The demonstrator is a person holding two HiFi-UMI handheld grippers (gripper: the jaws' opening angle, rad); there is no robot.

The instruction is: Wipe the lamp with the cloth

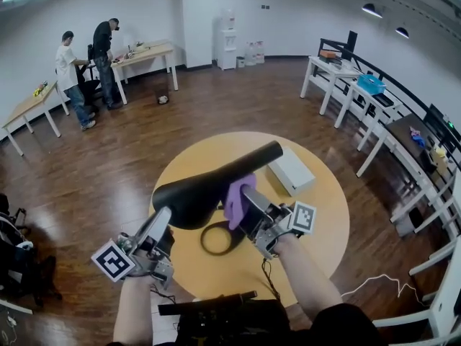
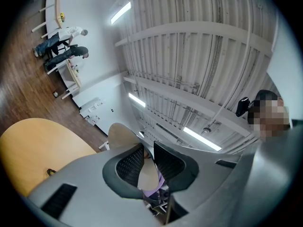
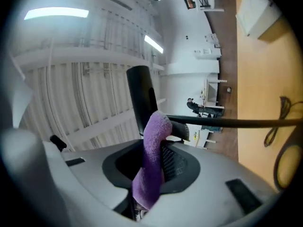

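Note:
A black lamp (image 1: 209,186) hangs tilted over the round yellow table (image 1: 324,215), its wide shade low at the left and its neck rising to the right. Its ring base (image 1: 220,238) lies on the table. My left gripper (image 1: 166,222) is shut on the shade's thin rim, which shows pale between the pads (image 2: 147,162). My right gripper (image 1: 246,199) is shut on a purple cloth (image 1: 238,197) that lies against the lamp's side. In the right gripper view the cloth (image 3: 152,160) stands up between the jaws, in front of the lamp's black neck (image 3: 142,96).
A white box (image 1: 291,170) lies on the table's far right part. A black cable (image 1: 268,272) runs from the ring base toward me. White desks (image 1: 346,78) line the right wall. Two people (image 1: 86,63) stand at desks at the far left.

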